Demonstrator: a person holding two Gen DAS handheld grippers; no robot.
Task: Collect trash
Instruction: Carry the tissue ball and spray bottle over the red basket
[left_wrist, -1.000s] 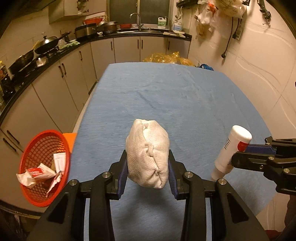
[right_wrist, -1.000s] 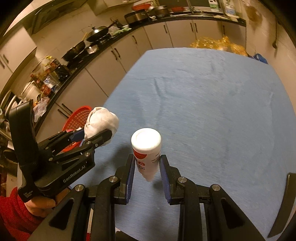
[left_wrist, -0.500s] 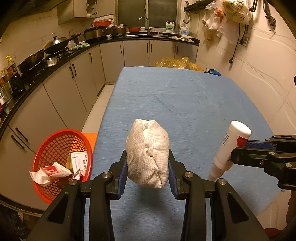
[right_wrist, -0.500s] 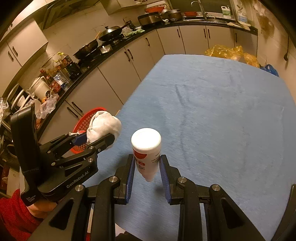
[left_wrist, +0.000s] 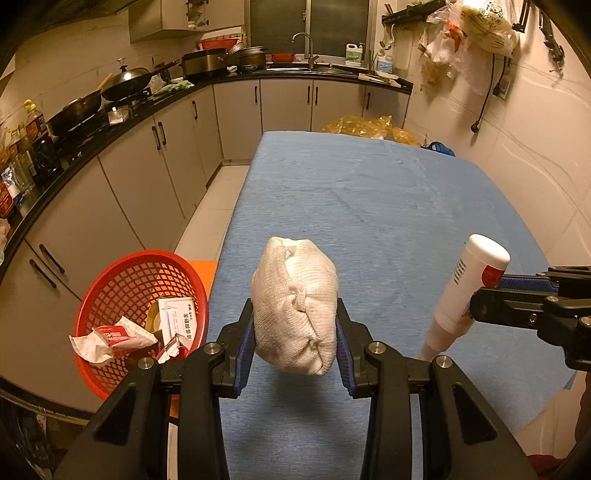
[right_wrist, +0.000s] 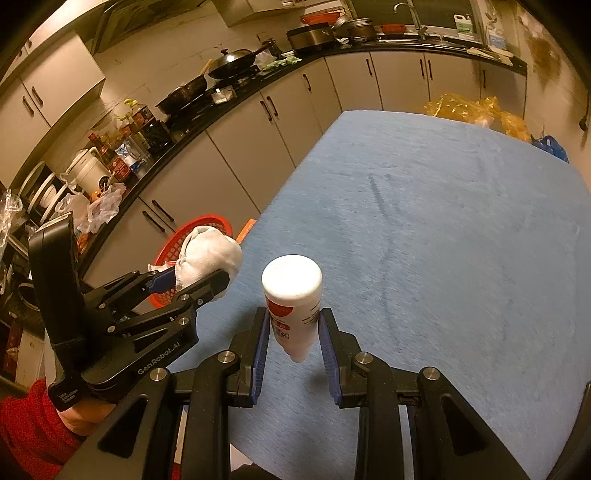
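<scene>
My left gripper (left_wrist: 294, 334) is shut on a balled white cloth (left_wrist: 294, 308) and holds it above the near left part of the blue table (left_wrist: 369, 206). The cloth also shows in the right wrist view (right_wrist: 207, 258). My right gripper (right_wrist: 292, 334) is shut on a white tube with a red label (right_wrist: 293, 302), cap up, above the table's near edge. The tube also shows in the left wrist view (left_wrist: 467, 291). A red mesh basket (left_wrist: 122, 284) sits low beside the table's left edge, holding paper wrappers and a small box.
Kitchen cabinets and a cluttered black counter (left_wrist: 110, 110) run along the left and back. Yellow bags (left_wrist: 369, 127) lie beyond the table's far end. A tiled wall (left_wrist: 535, 166) bounds the right side. The left gripper body (right_wrist: 110, 321) is close to my right gripper.
Both grippers have shifted left with their loads. The red basket has come further into the left wrist view, closer to the cloth.
</scene>
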